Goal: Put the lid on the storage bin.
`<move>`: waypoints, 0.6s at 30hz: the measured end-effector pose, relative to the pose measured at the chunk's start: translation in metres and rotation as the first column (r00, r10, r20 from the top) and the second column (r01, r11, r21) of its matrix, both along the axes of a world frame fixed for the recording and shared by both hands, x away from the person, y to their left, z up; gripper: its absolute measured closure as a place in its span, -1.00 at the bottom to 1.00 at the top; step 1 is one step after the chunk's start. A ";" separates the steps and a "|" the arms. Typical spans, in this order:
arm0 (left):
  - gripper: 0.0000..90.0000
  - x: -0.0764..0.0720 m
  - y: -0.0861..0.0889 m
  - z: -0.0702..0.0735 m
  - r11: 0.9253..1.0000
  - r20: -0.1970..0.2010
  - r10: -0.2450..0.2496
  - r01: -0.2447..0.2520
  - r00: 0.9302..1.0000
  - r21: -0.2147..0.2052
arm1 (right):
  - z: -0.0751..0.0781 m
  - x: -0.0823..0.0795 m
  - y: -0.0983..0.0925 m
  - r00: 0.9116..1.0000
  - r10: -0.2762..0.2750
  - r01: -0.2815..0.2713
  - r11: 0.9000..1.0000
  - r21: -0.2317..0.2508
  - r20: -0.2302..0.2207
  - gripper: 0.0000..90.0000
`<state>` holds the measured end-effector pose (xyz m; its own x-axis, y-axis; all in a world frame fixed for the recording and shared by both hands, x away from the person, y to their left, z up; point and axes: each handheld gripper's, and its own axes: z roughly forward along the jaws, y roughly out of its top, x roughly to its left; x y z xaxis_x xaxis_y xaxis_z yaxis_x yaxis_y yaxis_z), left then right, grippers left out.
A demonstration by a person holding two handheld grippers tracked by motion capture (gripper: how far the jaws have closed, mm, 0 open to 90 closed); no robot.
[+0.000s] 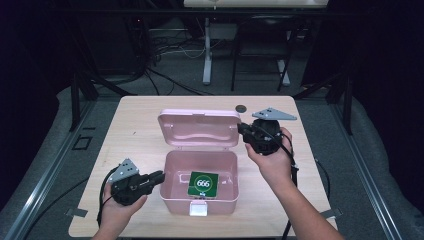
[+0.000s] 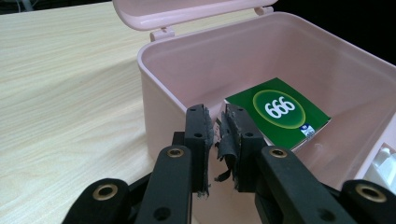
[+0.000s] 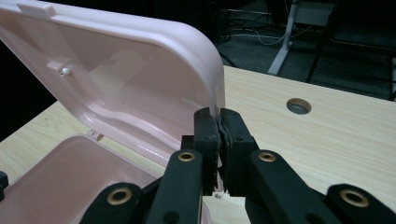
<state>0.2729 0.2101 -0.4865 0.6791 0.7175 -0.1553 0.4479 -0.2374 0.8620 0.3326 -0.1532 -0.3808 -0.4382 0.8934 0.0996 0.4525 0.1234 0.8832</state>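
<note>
Green pack (image 1: 203, 184) reading "666" lying in pink box (image 1: 172, 172). Left gripper (image 2: 215, 135) nearly closed at box wall, gripping nothing. Right gripper (image 3: 218, 128) pinching lid (image 1: 198, 127) edge.

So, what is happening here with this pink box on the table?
A person works at a pale wooden table with a black two-jaw gripper in each hand. A pink plastic box stands open, its hinged lid raised, and a green square packet printed "666" lies flat inside. The right gripper is shut on the lid's edge. The left gripper sits at the box's left wall, its jaws nearly closed and holding nothing.
</note>
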 end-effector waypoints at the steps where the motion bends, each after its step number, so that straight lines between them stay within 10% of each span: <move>1: 0.77 0.000 0.000 0.000 1.000 0.000 0.000 0.000 1.000 0.000 | -0.001 -0.001 0.000 1.000 0.003 -0.003 1.000 0.002 0.004 0.92; 18: 0.76 0.000 -0.001 0.000 1.000 0.007 0.000 -0.001 1.000 0.014 | -0.013 -0.031 0.002 0.996 -0.016 0.016 1.000 0.001 0.088 0.91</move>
